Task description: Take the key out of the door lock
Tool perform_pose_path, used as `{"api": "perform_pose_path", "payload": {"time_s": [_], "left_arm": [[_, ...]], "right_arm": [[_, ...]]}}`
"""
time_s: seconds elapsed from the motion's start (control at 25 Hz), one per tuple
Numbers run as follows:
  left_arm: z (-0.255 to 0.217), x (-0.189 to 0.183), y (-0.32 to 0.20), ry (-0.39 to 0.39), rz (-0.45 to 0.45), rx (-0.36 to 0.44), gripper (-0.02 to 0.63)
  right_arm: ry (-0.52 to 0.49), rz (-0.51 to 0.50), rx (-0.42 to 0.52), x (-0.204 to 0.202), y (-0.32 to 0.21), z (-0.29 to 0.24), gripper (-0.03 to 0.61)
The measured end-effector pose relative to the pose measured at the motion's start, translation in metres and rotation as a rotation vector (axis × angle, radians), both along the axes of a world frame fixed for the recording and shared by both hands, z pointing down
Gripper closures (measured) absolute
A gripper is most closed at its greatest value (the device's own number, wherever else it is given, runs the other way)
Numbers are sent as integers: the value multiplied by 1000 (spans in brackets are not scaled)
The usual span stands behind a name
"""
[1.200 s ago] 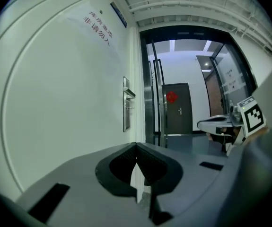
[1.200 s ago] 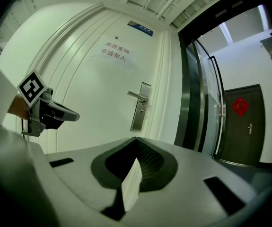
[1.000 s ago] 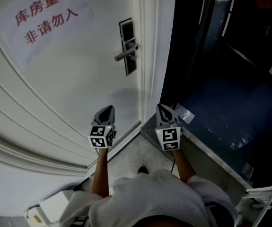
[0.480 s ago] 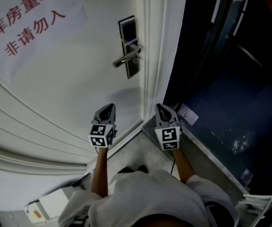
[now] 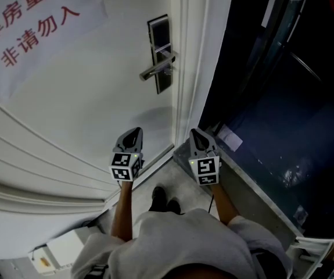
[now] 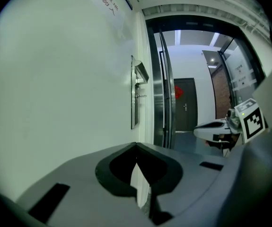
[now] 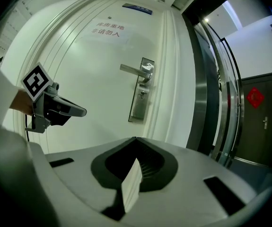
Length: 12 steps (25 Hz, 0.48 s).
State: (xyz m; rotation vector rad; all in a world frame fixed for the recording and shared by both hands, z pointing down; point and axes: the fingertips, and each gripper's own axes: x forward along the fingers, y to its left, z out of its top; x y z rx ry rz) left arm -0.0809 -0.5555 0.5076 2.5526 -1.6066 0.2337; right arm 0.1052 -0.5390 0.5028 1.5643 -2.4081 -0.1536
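Note:
A silver lock plate (image 5: 160,52) with a lever handle (image 5: 157,68) sits at the right edge of the white door (image 5: 91,97). In the right gripper view a small key (image 7: 142,92) juts from the plate (image 7: 140,105) just below the handle (image 7: 136,70). My left gripper (image 5: 135,132) and right gripper (image 5: 195,131) are held side by side well short of the lock, both pointing toward the door. Both are shut with nothing between the jaws. The left gripper view shows the plate (image 6: 134,98) edge-on, and the right gripper (image 6: 221,126) to its right.
A paper sign with red characters (image 5: 33,22) hangs on the door at upper left. To the right of the door frame (image 5: 193,68) is a dark glass wall (image 5: 271,97) with a metal sill (image 5: 254,190). A white box (image 5: 68,249) lies on the floor at lower left.
The head view has shifted, so the lock plate sits a little further right and the sign further left. The person's shoes have come into view below. Both grippers keep the same shut pose.

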Motion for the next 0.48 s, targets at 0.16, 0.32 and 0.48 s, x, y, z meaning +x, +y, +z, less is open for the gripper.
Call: {"api": "perform_pose_path", "payload": {"time_s": [0.16, 0.32, 0.48], "left_arm": [[-7, -1, -10, 10, 13, 19, 595], [-17, 1, -23, 23, 32, 45, 595], [-21, 1, -33, 31, 41, 58, 595]], "right_arm": [[11, 7, 13, -5, -6, -5, 555], [11, 24, 33, -6, -20, -12, 555], [12, 23, 40, -16, -31, -15, 555]]}}
